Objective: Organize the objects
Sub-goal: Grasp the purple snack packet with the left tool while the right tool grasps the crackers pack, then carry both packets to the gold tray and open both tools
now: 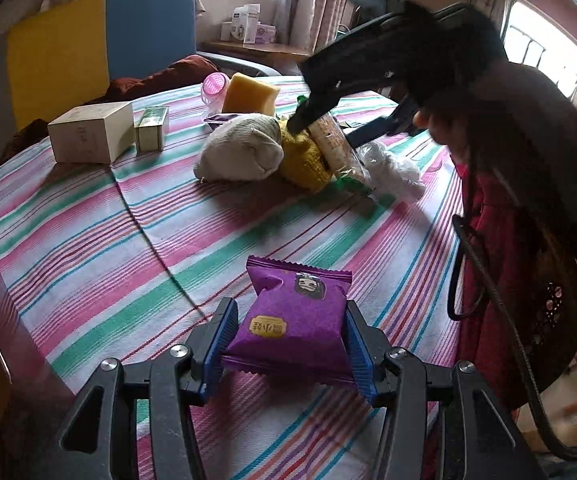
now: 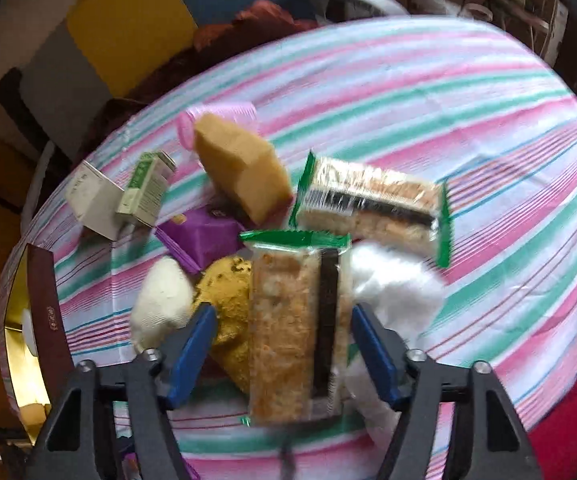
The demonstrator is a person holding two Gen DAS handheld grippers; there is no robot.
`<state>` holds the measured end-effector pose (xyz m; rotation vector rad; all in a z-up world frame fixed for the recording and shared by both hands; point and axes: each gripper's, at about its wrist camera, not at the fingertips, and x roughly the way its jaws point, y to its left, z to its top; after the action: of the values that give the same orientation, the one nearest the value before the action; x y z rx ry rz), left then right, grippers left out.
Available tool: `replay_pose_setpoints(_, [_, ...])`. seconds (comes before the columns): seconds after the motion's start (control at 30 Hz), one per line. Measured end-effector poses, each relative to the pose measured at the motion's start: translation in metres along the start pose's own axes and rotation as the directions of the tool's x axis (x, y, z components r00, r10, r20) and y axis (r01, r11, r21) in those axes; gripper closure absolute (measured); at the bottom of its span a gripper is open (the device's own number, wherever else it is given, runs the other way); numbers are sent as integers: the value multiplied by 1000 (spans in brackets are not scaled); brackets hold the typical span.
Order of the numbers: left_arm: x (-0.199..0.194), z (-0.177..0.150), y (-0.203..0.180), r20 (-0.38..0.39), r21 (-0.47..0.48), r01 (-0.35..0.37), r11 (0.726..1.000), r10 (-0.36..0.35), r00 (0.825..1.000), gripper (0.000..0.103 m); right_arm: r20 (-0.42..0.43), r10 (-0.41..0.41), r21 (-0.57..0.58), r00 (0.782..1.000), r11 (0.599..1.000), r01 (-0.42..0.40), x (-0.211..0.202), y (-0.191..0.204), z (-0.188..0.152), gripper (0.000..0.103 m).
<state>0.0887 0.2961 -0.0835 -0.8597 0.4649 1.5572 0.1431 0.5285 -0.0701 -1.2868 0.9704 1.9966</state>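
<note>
On the striped counter (image 2: 428, 92), the pile's rice bar (image 2: 296, 332) lies straight ahead of the right claw (image 2: 284, 344), long axis along its spread, untouching fingers. The left claw (image 1: 288, 344) pinches a purple packet (image 1: 294, 320).

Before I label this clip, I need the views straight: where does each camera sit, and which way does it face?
Left wrist: on the left gripper, looking across the striped table; it grips a purple snack packet, with the right gripper and a sleeve beyond.
Right wrist: on the right gripper, looking steeply down at the pile; its pads flank a rice bar, apparently untouched.
Shared: rice bar, yellow sponge, white box.
</note>
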Motion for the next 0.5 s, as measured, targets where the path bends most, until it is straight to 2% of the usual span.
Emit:
replay_pose_setpoints(0.07, [-1, -2, -1, 6, 5, -7, 1000, 7, 1000, 50, 42, 26, -17, 999, 1000, -26, -9, 2, -1, 59])
replay_pose_setpoints(0.3, [-11, 1, 2, 29, -36, -8, 999, 9, 1000, 51, 117, 37, -87, 992, 996, -27, -36, 13, -20, 60])
replay_pose_setpoints(0.37, [-21, 4, 4, 53, -53, 5, 999, -2, 999, 51, 132, 66, -119, 989, 992, -50, -46, 21, -29, 60])
replay_pose_setpoints(0.5, [-55, 8, 11, 128, -95, -15, 995, 27, 991, 51, 162, 138, -175, 977, 979, -109, -66, 49, -35, 60])
